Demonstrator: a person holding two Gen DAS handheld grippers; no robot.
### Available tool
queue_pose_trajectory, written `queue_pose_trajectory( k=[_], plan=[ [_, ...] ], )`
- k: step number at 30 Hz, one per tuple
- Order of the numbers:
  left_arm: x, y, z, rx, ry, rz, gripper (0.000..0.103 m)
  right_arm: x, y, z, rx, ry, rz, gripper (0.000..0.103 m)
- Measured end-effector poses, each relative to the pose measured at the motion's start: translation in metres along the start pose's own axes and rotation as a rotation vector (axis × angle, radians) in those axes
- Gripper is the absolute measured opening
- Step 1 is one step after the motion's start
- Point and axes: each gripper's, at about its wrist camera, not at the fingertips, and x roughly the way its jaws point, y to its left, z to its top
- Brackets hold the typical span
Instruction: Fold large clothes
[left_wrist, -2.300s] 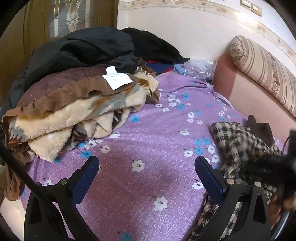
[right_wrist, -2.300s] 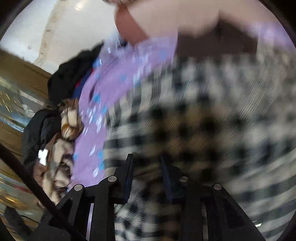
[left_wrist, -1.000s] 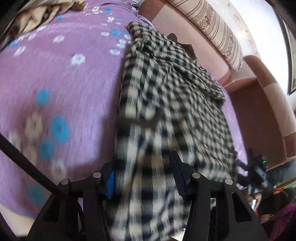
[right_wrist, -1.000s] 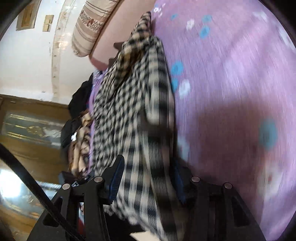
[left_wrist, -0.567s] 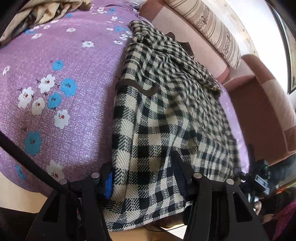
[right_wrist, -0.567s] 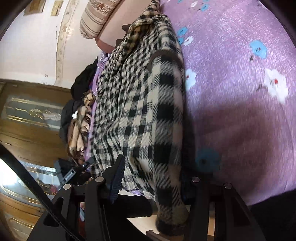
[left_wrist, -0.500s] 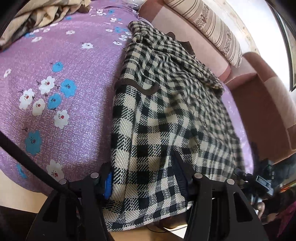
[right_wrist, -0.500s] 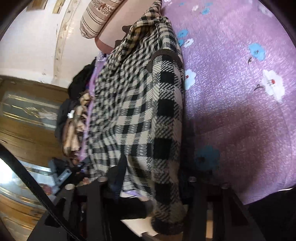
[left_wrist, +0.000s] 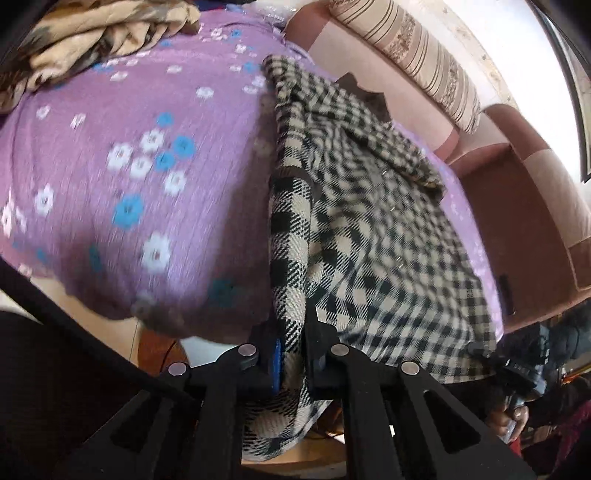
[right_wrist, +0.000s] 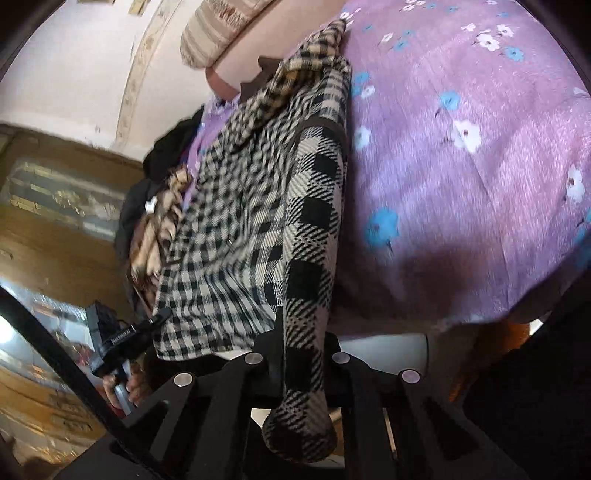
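A black-and-cream checked coat (left_wrist: 369, 229) lies stretched lengthwise on the purple flowered bedspread (left_wrist: 122, 177), collar toward the headboard. My left gripper (left_wrist: 291, 350) is shut on the coat's left hem corner at the bed's near edge. My right gripper (right_wrist: 303, 332) is shut on the right hem corner of the coat (right_wrist: 258, 192), and the pinched cloth hangs between the fingers. Each gripper shows at the far hem corner in the other's view: the right one (left_wrist: 517, 369), the left one (right_wrist: 125, 332).
A brown and cream blanket (left_wrist: 96, 40) is heaped at the far left of the bed. A striped bolster (left_wrist: 413, 55) lies along the pink headboard (left_wrist: 517, 206). Dark clothes (right_wrist: 162, 155) are piled beyond the blanket. The bed edge (right_wrist: 388, 332) is just under the grippers.
Both grippers have closed fully on the hem corners; they were wider around the cloth before. The coat looks pulled tighter toward the bed's near edge.
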Motion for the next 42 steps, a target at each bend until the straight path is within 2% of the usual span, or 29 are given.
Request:
queue_pose_trajectory(
  k=[3,7,11,15,20,22,26,30,33,35,37,38,39,40,41,42],
  plan=[
    [0.001,0.003,0.0,-0.018,0.014,-0.007,0.008,0.0,0.004,0.009,-0.011,0.008,0.02,0.008],
    [-0.006,-0.005,0.019,0.0,0.014,-0.036,0.008,-0.006,0.029,0.035,-0.089,-0.012,0.035,0.008],
    [-0.007,-0.02,0.064,0.01,-0.023,-0.082,0.008,-0.014,0.048,0.08,-0.15,-0.076,0.021,0.008],
    [0.005,-0.039,0.125,0.027,-0.101,-0.062,0.009,-0.009,0.064,0.143,-0.185,-0.16,-0.014,0.008],
    [0.049,-0.04,0.205,-0.038,-0.123,-0.054,0.009,0.015,0.063,0.222,-0.139,-0.226,-0.038,0.008],
    [0.065,-0.038,0.226,-0.045,-0.132,-0.046,0.009,0.033,0.056,0.251,-0.109,-0.232,-0.062,0.009],
    [0.098,-0.037,0.26,-0.04,-0.098,-0.031,0.01,0.061,0.033,0.288,-0.037,-0.208,-0.073,0.011],
    [0.126,-0.04,0.288,-0.012,-0.074,-0.032,0.01,0.077,0.009,0.312,0.04,-0.185,-0.02,0.012],
    [0.138,-0.036,0.306,-0.045,-0.087,-0.089,0.01,0.084,-0.01,0.334,0.118,-0.19,0.043,0.013],
    [0.142,-0.03,0.32,-0.104,-0.125,-0.135,0.011,0.087,-0.017,0.344,0.152,-0.204,0.07,0.014],
    [0.144,-0.024,0.331,-0.156,-0.151,-0.194,0.017,0.093,-0.023,0.354,0.183,-0.214,0.097,0.021],
    [0.144,-0.021,0.334,-0.174,-0.158,-0.218,0.026,0.096,-0.024,0.357,0.191,-0.22,0.103,0.033],
    [0.144,-0.019,0.337,-0.192,-0.179,-0.232,0.036,0.098,-0.025,0.36,0.197,-0.237,0.107,0.052],
    [0.142,-0.017,0.34,-0.205,-0.206,-0.232,0.04,0.098,-0.026,0.362,0.197,-0.265,0.1,0.062],
    [0.14,-0.016,0.34,-0.213,-0.223,-0.229,0.043,0.097,-0.025,0.364,0.198,-0.291,0.102,0.071],
    [0.138,-0.015,0.342,-0.221,-0.232,-0.227,0.044,0.096,-0.025,0.365,0.203,-0.305,0.11,0.071]
  ],
)
